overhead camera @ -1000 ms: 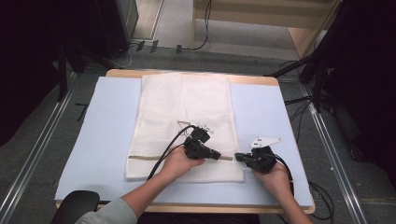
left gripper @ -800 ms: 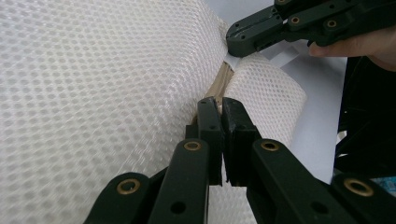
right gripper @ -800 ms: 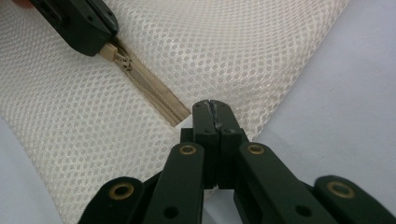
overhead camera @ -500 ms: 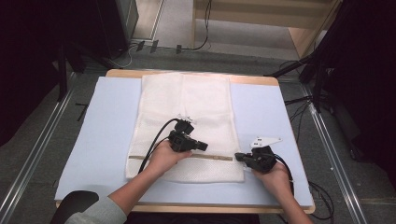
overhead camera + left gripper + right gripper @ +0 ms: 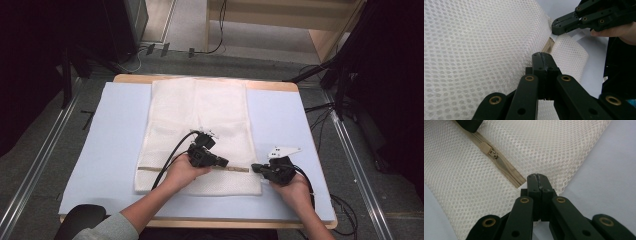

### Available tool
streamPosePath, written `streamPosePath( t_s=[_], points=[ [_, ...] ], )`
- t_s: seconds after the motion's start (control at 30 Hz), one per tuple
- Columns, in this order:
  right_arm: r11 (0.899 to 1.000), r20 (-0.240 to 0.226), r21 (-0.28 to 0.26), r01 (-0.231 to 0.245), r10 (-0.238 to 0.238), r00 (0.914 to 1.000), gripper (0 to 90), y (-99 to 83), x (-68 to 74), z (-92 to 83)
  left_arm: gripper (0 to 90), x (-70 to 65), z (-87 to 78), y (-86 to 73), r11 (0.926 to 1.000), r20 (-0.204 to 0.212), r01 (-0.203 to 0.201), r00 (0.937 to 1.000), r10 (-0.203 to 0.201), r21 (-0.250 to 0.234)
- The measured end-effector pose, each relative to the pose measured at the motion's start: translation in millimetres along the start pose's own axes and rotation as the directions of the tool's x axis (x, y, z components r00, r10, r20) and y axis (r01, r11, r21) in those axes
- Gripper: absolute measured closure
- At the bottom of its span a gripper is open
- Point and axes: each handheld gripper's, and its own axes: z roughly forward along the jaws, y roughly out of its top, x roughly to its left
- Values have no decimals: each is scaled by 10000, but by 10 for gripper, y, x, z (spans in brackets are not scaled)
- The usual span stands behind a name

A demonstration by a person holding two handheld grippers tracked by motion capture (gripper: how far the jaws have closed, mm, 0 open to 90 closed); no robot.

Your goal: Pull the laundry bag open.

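With both grippers closed, the left gripper [image 5: 222, 162] near the zipper pull [image 5: 489, 150], the right gripper [image 5: 256, 168] pinning the mesh bag [image 5: 200, 120], the zipper is best drawn taut.

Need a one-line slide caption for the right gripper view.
Shut right gripper pinning the white mesh bag near the end of its tan zipper.
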Motion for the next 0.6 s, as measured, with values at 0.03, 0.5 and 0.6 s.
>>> streamPosePath(
  t_s=[0.03,0.5,0.6],
  points=[
    [10000,15,14,-7,7,10000,900,2,2,0,900,4,16,-5,10000,32,42,10000,-42,7],
    [10000,60,25,74,-74,10000,900,7,10,2,800,-34,200,-21,9997,165,104,9998,-107,226],
    [10000,59,21,71,-71,10000,900,7,8,3,775,-49,236,-8,9998,156,112,9998,-115,188]
  ],
)
